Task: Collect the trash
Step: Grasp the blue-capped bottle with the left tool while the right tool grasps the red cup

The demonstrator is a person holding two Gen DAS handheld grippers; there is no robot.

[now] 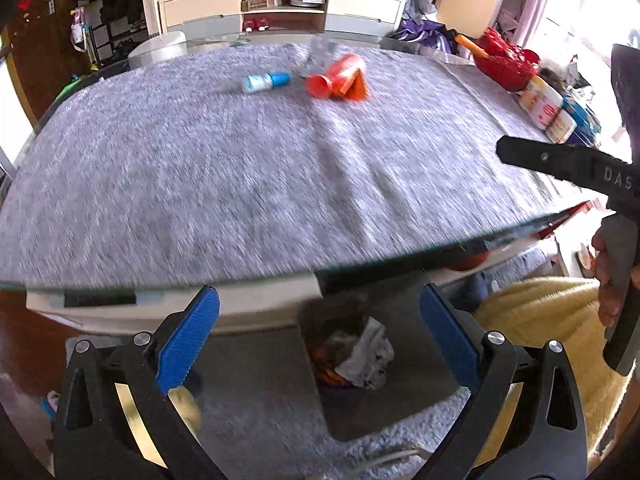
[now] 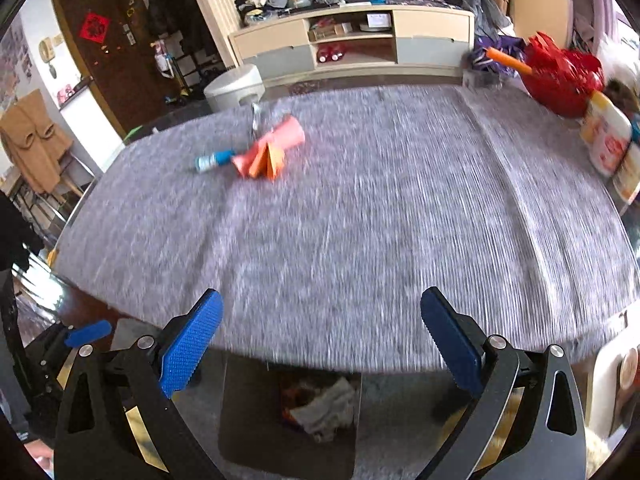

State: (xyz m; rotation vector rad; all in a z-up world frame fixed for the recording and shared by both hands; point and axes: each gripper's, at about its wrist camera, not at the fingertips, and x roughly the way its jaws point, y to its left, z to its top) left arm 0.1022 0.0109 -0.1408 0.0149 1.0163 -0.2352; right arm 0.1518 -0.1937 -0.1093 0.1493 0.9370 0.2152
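Both tongs, left [image 1: 318, 334] and right [image 2: 320, 336], gape empty above what looks like a bin [image 1: 348, 354]

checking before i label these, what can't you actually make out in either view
- Bin contents, both views: a crumpled white wrapper shows, the rest is dark and blurred under the table edge.
- Small blue and white bottle: label too small and blurred to read.
- Clear item behind the orange cup: transparent and smeared, kind unclear.
- Right gripper, left wrist view: cut off by the right edge.
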